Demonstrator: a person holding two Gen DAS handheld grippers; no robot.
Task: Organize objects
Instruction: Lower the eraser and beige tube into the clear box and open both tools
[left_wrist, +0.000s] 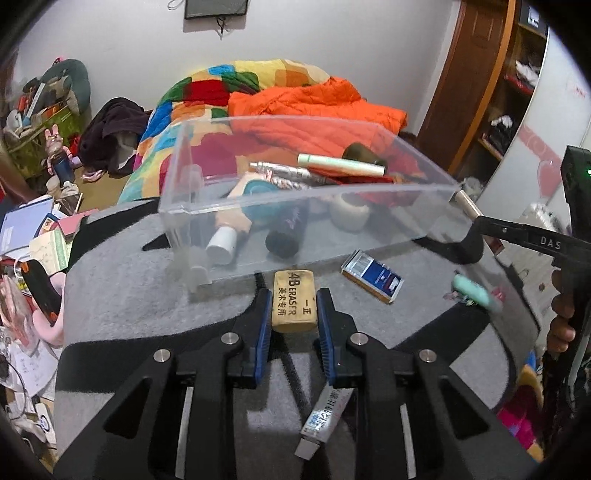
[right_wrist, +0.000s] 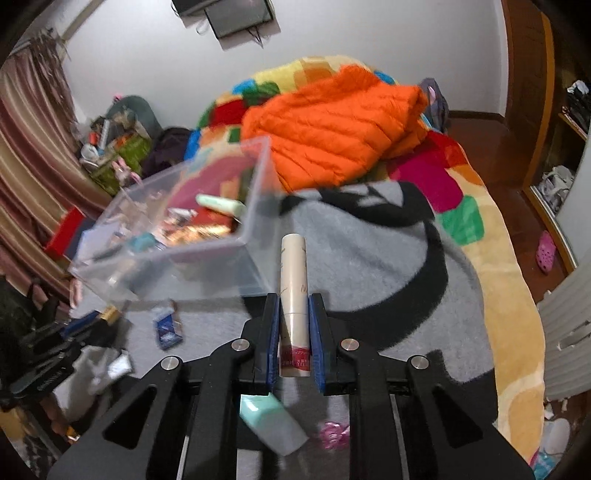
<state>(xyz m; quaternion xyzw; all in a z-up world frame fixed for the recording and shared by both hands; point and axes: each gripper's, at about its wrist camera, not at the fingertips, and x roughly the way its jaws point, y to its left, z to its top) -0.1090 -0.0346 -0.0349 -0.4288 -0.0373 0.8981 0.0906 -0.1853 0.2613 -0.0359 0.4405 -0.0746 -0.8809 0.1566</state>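
A: What lies behind the work area?

B: A bed, with a patchwork blanket (left_wrist: 207, 96) in red, yellow, green and blue, and an orange quilted jacket (left_wrist: 314, 110) heaped on top of it. A dark garment (left_wrist: 110, 133) is bunched at the bed's left side.

A: And the walls?

B: White, with a dark framed screen (right_wrist: 240, 18) hung high, cords dangling under it. Striped curtains (right_wrist: 33, 147) hang at the left in the right wrist view.

A: The floor?

B: Brown wood. A pink clog (right_wrist: 546, 251) sits near the wardrobe. In the far corner stands a green box (left_wrist: 44, 136) stuffed with clutter, and a rabbit figurine (left_wrist: 57, 144) beside it. Books and papers (left_wrist: 26, 225) are piled at the left. A wooden door (left_wrist: 476, 74) stands at the right.
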